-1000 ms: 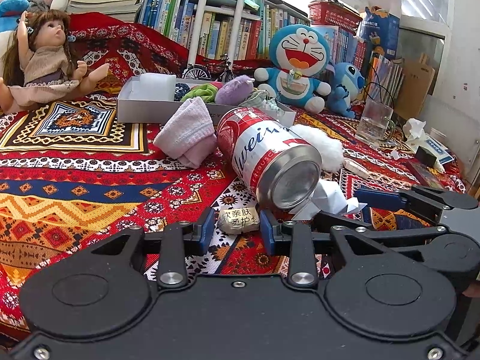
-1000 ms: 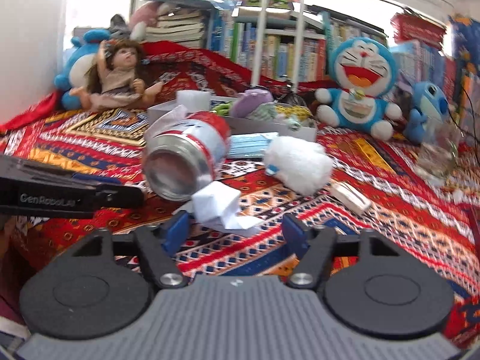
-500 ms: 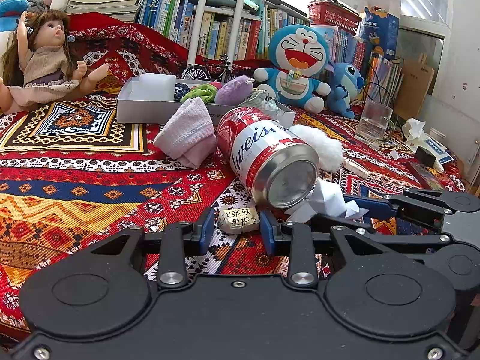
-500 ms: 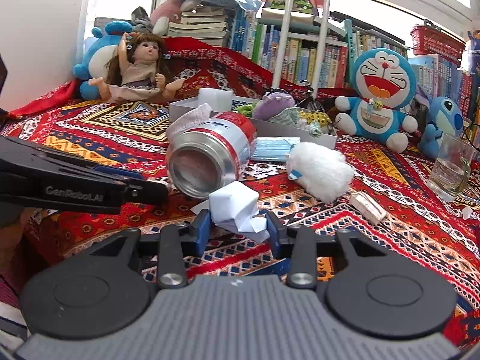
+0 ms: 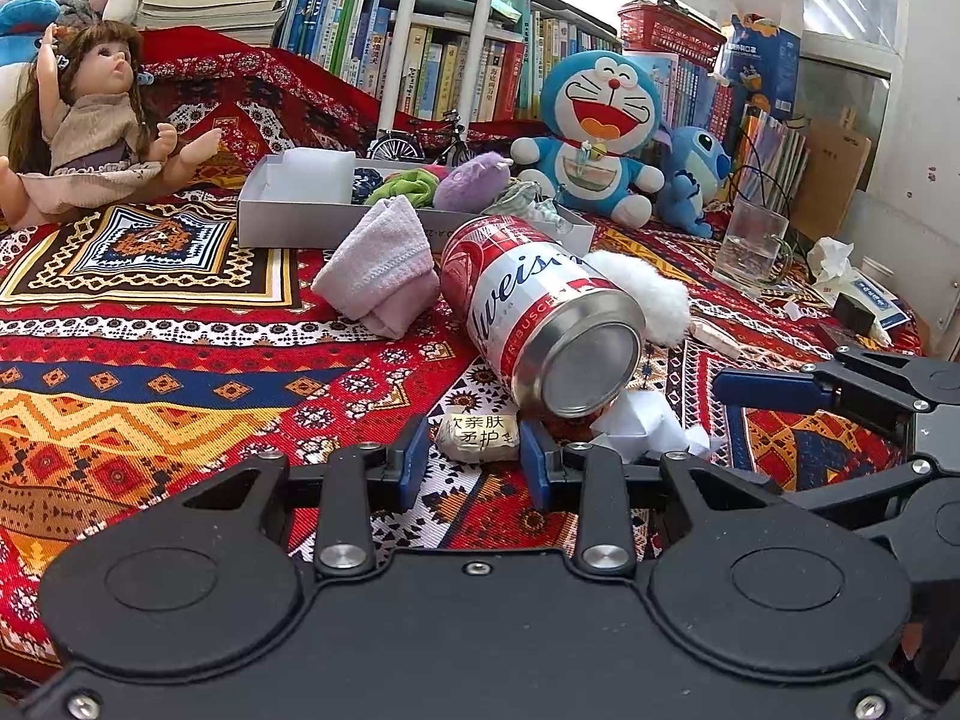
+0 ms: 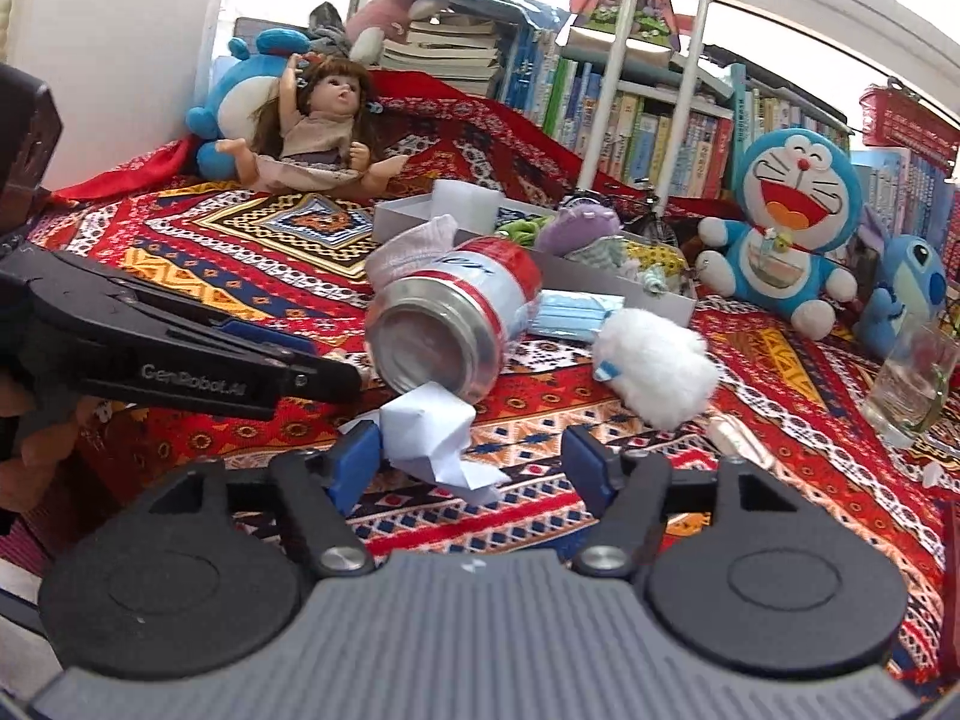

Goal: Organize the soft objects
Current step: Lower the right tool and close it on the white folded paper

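Observation:
My left gripper (image 5: 474,461) is shut on a small beige tissue packet (image 5: 478,437) with Chinese print, low over the patterned cloth, just in front of a tipped red-and-white can (image 5: 540,327). My right gripper (image 6: 471,459) is open; a crumpled white paper (image 6: 427,429) lies on the cloth against its left finger. A pink folded towel (image 5: 381,270), a white fluffy ball (image 6: 654,363) and a blue face mask (image 6: 573,313) lie near the can. A grey box (image 5: 282,219) behind holds several soft items.
A doll (image 5: 90,120) sits far left. A Doraemon plush (image 5: 594,138) and a blue Stitch plush (image 5: 696,174) stand at the back right before bookshelves. A glass of water (image 5: 750,246) stands right. The right gripper's arm (image 5: 840,390) shows in the left view.
The right gripper closed towards the white paper, then opened wide again and tilted; the paper stays on the cloth. The left gripper has kept hold of the packet and barely moved.

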A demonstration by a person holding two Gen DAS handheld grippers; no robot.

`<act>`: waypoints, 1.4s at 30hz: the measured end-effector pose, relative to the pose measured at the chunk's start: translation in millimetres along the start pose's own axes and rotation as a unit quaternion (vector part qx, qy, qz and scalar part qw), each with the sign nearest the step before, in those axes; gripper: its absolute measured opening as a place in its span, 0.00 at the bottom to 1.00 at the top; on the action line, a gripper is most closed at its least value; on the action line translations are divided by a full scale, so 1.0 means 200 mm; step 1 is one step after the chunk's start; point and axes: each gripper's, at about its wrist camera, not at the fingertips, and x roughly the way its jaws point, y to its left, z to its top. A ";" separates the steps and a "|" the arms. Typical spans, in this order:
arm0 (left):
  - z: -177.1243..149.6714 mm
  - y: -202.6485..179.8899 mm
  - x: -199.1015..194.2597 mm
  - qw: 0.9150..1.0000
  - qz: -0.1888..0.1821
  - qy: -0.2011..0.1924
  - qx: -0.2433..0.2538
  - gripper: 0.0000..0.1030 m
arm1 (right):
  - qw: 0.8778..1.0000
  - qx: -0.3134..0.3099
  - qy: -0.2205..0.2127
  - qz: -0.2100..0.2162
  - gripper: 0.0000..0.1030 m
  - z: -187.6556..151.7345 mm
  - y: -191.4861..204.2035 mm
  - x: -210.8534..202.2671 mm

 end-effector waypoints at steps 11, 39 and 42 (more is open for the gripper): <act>0.00 0.00 0.00 1.000 0.001 0.000 0.002 0.31 | 0.998 0.003 0.015 -0.064 0.79 -0.03 -0.09 0.00; 0.00 0.00 0.00 1.000 0.001 -0.001 0.002 0.31 | 0.997 0.053 0.014 -0.056 0.80 0.01 -0.10 0.06; 0.00 0.00 0.00 1.000 0.001 -0.001 0.001 0.31 | 0.995 0.058 0.023 -0.075 0.80 -0.01 -0.13 0.06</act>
